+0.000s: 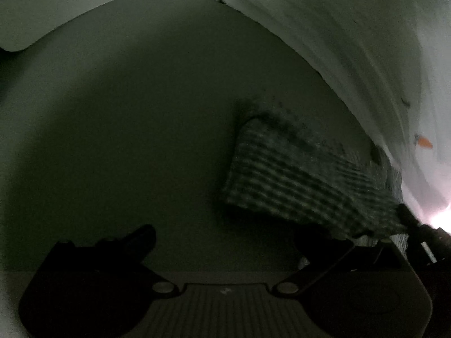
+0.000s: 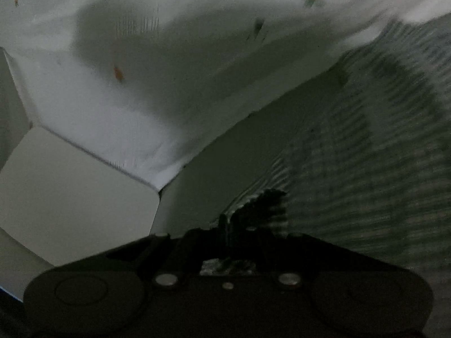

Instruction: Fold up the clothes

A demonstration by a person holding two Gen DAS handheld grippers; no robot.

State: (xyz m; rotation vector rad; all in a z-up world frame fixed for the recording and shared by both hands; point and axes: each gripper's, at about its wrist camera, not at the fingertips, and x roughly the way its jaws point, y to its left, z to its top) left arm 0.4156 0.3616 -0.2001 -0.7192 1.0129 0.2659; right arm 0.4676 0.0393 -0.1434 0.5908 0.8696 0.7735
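Right gripper [image 2: 248,219] clenched on checked cloth [image 2: 366,146]; left gripper [image 1: 225,242] released.
Left view: cloth [image 1: 298,177] lies right of centre on the dim worktop [image 1: 126,126]. White carrot-print sheet [image 2: 169,70] fills the upper frame.

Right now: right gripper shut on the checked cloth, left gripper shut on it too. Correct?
Not quite. The right gripper is shut on the checked cloth, but the left gripper is open: the left wrist view shows its fingers spread wide apart with nothing gripped between them.
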